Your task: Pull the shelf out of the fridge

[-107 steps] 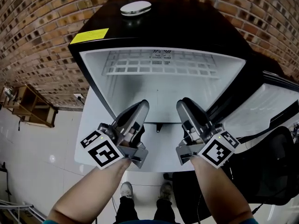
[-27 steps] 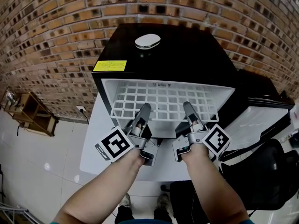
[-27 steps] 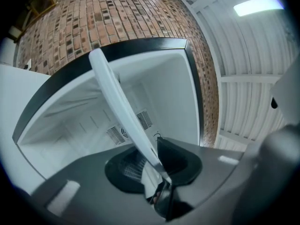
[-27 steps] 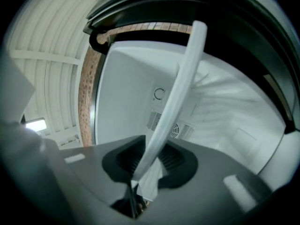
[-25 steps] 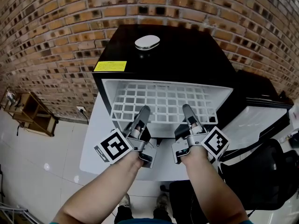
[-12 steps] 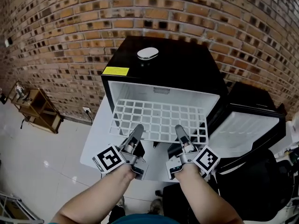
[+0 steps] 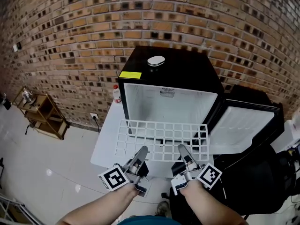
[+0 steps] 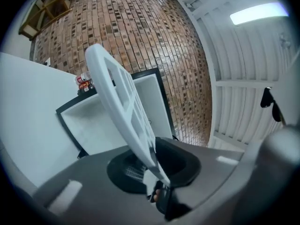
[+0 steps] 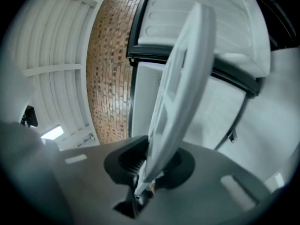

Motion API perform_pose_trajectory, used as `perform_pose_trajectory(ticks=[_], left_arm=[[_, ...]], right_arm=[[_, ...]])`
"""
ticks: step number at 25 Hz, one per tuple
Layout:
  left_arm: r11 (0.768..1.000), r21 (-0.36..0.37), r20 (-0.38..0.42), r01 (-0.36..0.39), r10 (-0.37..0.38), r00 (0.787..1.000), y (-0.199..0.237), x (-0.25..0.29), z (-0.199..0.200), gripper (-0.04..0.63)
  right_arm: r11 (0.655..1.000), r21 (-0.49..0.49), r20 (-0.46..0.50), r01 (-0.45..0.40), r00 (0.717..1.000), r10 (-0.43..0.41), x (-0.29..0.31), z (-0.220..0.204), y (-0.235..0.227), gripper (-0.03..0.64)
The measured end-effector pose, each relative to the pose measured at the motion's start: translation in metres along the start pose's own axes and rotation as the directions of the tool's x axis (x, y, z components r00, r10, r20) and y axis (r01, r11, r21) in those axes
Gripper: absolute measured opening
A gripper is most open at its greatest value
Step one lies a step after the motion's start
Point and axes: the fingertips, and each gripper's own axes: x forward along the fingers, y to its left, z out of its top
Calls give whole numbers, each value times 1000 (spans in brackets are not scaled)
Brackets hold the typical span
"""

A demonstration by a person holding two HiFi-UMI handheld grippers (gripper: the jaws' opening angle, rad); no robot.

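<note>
Head view: one shelf [image 7: 161, 140], one fridge [image 7: 183, 70]

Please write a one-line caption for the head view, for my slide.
Left gripper and right gripper, jaws closing on the white grid shelf, hold it in front of the open fridge.

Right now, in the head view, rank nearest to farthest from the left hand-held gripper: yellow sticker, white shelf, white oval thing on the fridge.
From the left hand-held gripper, jaws closing on the white shelf:
1. white shelf, between its jaws
2. yellow sticker, front left of the fridge top
3. white oval thing, farther back
</note>
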Motion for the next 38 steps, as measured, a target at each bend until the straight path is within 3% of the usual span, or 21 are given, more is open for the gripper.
perform_pose_trajectory(ticks=[3, 8, 11, 14, 20, 29, 38], left_arm=[[1000, -15, -27, 4, -4, 1000, -9, -35, 1, 26], [999, 38, -104, 19, -15, 994, -27, -88, 2, 26], [1000, -1, -123, 21, -21, 992, -43, -113, -7, 26], [999, 13, -133, 36, -34, 990, -63, -135, -19, 26], [999, 31, -106, 43, -39, 994, -96, -178, -62, 25], [997, 46, -4, 59, -59, 998, -151, -236, -145, 22], [998, 52, -12, 46, -45, 999, -175, -295, -189, 20]], right_arm=[[1000, 7, 26, 3, 1000, -3, -19, -29, 17, 35], [1000, 8, 67, 10, 998, -10, -56, -74, 42, 35], [1000, 5, 70, 6, 998, -6, -77, -90, 60, 37], [1000, 11, 68, -12, 998, 12, -102, -98, 80, 36], [998, 13, 12, -58, 998, 58, -161, -107, 106, 34], [993, 16, -85, -113, 990, 114, -253, -107, 133, 34], [993, 39, -113, -115, 987, 119, -322, -136, 148, 34]])
